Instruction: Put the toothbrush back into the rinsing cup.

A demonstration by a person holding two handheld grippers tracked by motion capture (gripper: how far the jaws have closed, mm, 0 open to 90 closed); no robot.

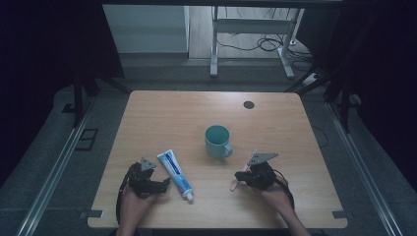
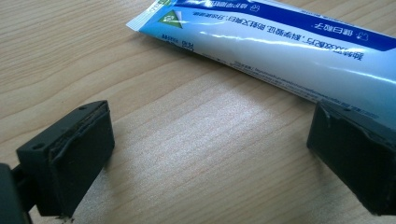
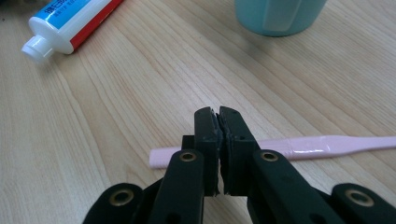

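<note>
High view places the left gripper (image 1: 164, 183) at lower left, jaws spread wide, one jaw at the toothpaste tube (image 1: 175, 174); contact cannot be confirmed. Right gripper (image 3: 219, 140), at lower centre of its own view, has jaws pressed together above a pink toothbrush (image 3: 327, 144) lying on the table (image 1: 275, 123). Teal mug (image 1: 218, 141) stands at frame centre.

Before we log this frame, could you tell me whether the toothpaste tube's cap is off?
No, the toothpaste tube lies on the table with its white cap on.
</note>
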